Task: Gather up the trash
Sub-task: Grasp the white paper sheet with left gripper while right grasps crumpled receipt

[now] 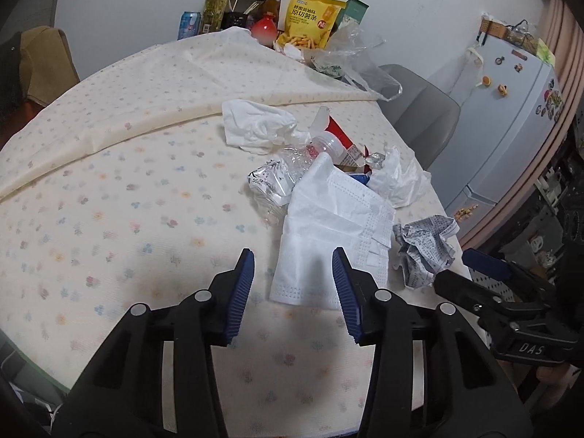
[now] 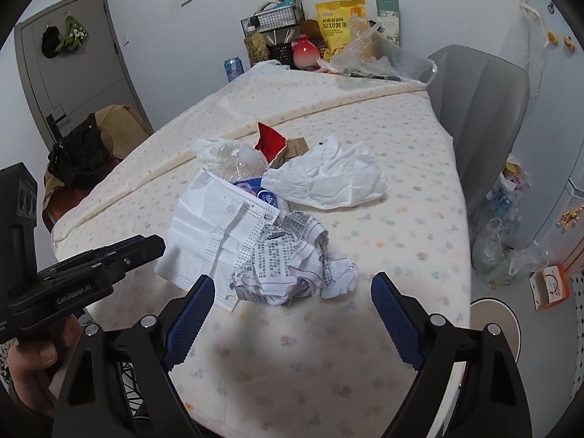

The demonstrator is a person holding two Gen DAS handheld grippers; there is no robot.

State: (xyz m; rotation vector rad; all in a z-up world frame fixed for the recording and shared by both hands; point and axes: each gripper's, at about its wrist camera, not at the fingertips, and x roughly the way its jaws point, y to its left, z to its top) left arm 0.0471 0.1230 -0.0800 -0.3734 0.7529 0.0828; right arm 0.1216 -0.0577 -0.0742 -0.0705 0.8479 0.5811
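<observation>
Table (image 1: 109, 182): one mask (image 1: 328, 226), two tissues, one printed paper wad (image 2: 292, 266), one bottle (image 1: 292, 168).

The right tongs (image 2: 292, 284) stand wide apart over the flowered tabletop (image 2: 401, 219), nothing pressed between them, with a crumpled printed paper (image 2: 292, 266) just ahead. Behind it, a white face mask (image 2: 211, 230) and a crumpled white tissue (image 2: 328, 175) lie in the trash heap. The left tongs (image 2: 146, 246) reach in from the left edge, a hand (image 2: 31, 368) gripping below.

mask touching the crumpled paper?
Touching. Right wrist view: the mask's near edge lies against the crumpled paper and partly over it, no cloth showing between them.
</observation>
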